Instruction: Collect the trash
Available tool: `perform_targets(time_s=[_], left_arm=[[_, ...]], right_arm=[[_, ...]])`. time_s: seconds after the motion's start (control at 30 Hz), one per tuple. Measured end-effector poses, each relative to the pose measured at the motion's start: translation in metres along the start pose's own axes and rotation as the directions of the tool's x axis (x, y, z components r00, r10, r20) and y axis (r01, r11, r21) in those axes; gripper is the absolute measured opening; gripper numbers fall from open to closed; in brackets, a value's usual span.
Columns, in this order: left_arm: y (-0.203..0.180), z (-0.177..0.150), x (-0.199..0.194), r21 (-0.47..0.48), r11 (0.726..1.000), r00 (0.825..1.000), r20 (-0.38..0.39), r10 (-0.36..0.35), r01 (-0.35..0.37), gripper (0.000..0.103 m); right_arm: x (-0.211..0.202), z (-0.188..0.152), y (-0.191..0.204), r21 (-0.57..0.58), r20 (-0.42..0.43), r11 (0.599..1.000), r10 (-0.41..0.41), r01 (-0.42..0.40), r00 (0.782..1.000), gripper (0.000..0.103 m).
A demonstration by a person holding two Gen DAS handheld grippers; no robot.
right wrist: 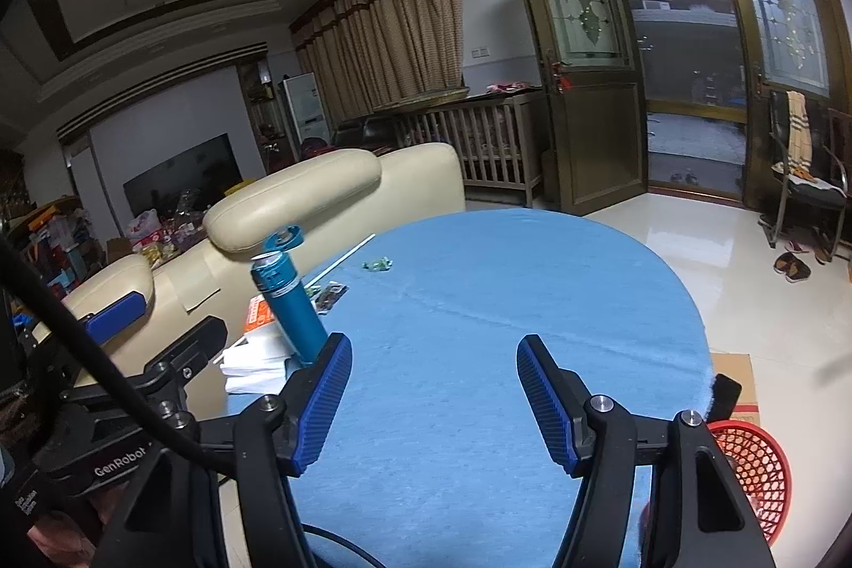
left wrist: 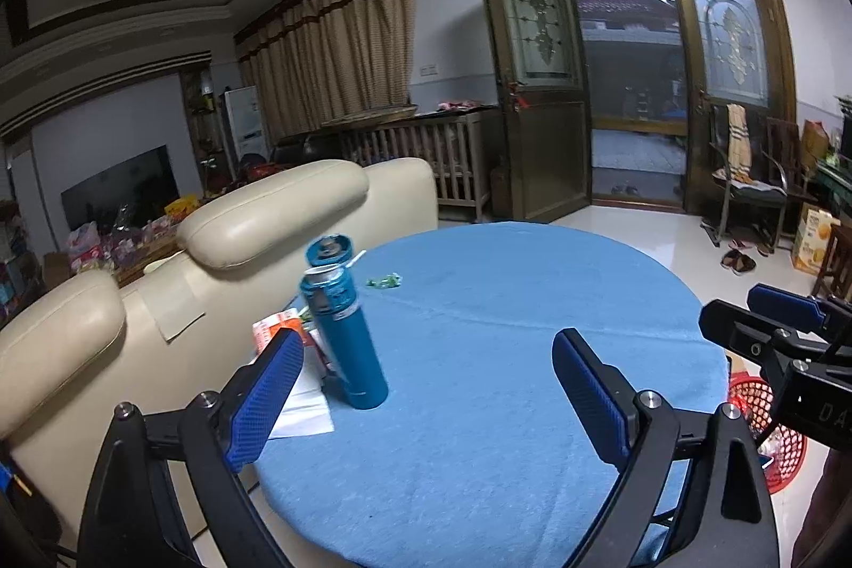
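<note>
A small green wrapper (left wrist: 383, 281) (right wrist: 377, 264) lies on the far left part of the round table's blue cloth (left wrist: 506, 344) (right wrist: 479, 302). Near the left edge are a white straw (right wrist: 341, 262), a dark wrapper (right wrist: 330, 294), an orange packet (left wrist: 274, 328) (right wrist: 258, 310) and white paper (left wrist: 303, 403) (right wrist: 253, 363). My left gripper (left wrist: 426, 389) is open over the near cloth with nothing between its pads. My right gripper (right wrist: 434, 400) is also open and empty over the near edge. A red mesh basket (left wrist: 767, 424) (right wrist: 756, 467) stands on the floor at the right.
A tall blue bottle (left wrist: 346, 334) (right wrist: 293, 307) with its flip lid up stands by the litter, close to my left finger. A cream sofa (left wrist: 266, 216) backs against the table's left side. A cardboard box (right wrist: 735, 381) lies beyond the basket. Glossy floor, chairs and slippers are at the right.
</note>
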State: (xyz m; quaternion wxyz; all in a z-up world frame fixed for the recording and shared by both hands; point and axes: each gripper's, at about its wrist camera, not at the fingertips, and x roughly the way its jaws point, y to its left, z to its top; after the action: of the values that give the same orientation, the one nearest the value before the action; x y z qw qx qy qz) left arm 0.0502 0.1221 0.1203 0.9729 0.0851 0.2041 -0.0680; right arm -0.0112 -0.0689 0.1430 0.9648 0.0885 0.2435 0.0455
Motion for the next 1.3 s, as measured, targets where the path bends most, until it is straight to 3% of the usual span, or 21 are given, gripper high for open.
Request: perform_targets(time_s=[0.13,0.37,1.3], left_arm=[[0.013,-0.007,-0.006,-0.009,0.999,0.999,0.016,0.034,-0.034,0.102],[0.028,-0.016,-0.008,-0.021,0.997,0.997,0.019,0.07,-0.069,0.102],[0.044,-0.029,-0.011,-0.047,0.997,0.998,-0.011,0.067,-0.067,0.102]], right_arm=[[0.001,-0.002,0.011,-0.019,0.0,1.0,0.013,-0.013,1.0,0.068],[0.005,-0.002,0.028,-0.045,0.003,0.999,0.031,-0.03,1.0,0.068],[0.007,-0.01,0.033,-0.037,-0.018,0.999,0.006,-0.007,1.0,0.068]])
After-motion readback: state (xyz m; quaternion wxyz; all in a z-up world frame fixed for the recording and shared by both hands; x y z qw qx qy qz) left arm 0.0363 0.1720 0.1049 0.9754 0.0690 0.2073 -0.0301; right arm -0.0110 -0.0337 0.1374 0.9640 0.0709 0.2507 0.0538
